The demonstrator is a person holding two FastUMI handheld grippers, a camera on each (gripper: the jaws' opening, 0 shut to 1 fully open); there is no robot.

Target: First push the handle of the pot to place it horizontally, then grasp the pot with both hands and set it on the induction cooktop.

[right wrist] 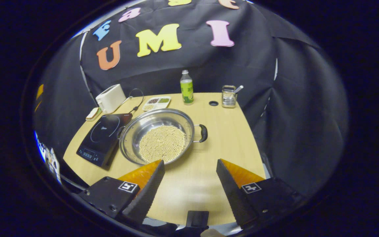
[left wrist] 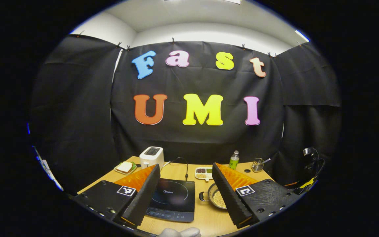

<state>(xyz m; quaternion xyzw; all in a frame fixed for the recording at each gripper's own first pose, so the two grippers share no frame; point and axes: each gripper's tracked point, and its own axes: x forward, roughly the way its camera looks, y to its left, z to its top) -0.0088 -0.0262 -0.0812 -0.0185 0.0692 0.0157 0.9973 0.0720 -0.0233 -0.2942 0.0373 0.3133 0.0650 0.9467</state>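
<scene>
— Steel is what we're after: the pot (right wrist: 158, 135), wide and shallow, sits on the wooden table (right wrist: 232, 138) just to the right of the induction cooktop (right wrist: 102, 138), its rim nearly touching the cooktop's edge. Pale beads cover its bottom.

— Why there and not on the cooktop?

— We judge the task hasn't started; the pot waits beside its goal so the carry is short. Its near handle (right wrist: 202, 132) sticks out to the right in the right gripper view, and the far one faces the cooktop, so the handles look close to horizontal from our side, though we can't be sure the push is unnecessary.

— And our grippers?

— Both are spread wide and hold nothing. The right gripper (right wrist: 189, 168) hovers above the table's near edge, tilted down, with the pot ahead and slightly left of its fingers. The left gripper (left wrist: 185, 172) is held more level, facing the back wall; between its fingers we see the cooktop (left wrist: 173, 199), and the pot (left wrist: 217, 196) peeks out by the right finger.

— What else do we have to mind?

— A toaster (right wrist: 110, 98), a divided dish (right wrist: 156, 103), a bottle (right wrist: 186, 87) and a wire holder (right wrist: 229, 96) stand along the back, well apart from the pot. We reckon they won't get in the way. Loose beads are the risk: we'd need to lift evenly on both handles.
</scene>
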